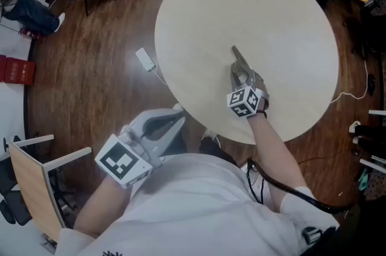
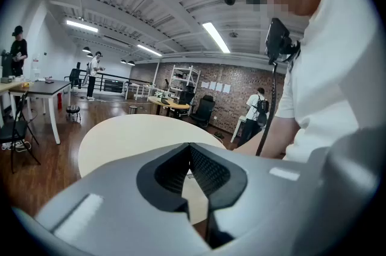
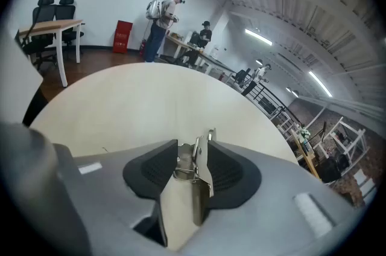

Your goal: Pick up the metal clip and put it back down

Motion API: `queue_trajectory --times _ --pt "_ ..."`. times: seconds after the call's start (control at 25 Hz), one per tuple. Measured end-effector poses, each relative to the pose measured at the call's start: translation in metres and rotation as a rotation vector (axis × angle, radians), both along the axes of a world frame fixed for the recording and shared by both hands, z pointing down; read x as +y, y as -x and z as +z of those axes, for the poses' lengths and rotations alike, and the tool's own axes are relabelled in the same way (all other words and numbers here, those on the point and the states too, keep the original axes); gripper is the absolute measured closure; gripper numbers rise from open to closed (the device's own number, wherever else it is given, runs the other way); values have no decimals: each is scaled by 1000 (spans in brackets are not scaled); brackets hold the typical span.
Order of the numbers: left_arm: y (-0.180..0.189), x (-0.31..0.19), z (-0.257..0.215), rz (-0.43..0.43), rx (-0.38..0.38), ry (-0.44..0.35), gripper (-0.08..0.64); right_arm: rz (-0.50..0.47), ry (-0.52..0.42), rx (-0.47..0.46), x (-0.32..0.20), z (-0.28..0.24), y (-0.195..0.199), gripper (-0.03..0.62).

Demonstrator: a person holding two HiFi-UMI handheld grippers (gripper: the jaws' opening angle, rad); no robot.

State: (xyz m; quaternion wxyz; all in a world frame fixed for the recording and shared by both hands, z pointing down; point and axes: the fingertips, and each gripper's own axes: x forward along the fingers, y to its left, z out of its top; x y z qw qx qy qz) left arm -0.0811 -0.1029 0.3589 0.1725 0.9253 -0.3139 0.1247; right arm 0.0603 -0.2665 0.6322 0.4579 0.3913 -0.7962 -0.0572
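Note:
The metal clip is a slim silver spring clip, and it sticks out past the jaws of my right gripper over the round beige table. In the right gripper view the clip stands on edge between the two black pads, which press on its sides, so my right gripper is shut on it. I cannot tell whether the clip touches the tabletop. My left gripper hangs off the table's near edge by the person's body, its jaws together and empty. In its own view, the left gripper shows its tips meeting.
A white adapter with a cord lies on the wooden floor left of the table. A wooden chair stands at the lower left. Cables run over the floor on the right. Desks and several people stand far off.

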Motion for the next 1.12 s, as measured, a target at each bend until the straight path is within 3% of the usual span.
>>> queue_trajectory --times 0.12,0.2,0.24,0.4,0.48,0.8,1.12 --pt "12 -17 2 16 -3 3 560 45 2 50 -14 14 -8 456" --pt "19 -28 2 21 1 1 560 79 5 59 -19 16 -14 479" --pt "22 -34 2 25 3 -2 560 91 5 65 -20 16 -16 521" --pt "30 -54 -3 66 10 -25 560 133 -4 74 -26 7 -22 541" --pt "34 -63 -5 89 21 -37 560 155 -6 48 -29 -4 -24 588" --pt "37 -94 -12 170 75 -95 560 248 -4 -90 -26 -70 -31 589" --pt "31 -108 -14 261 118 -127 560 279 10 -220 16 -166 -20 589"
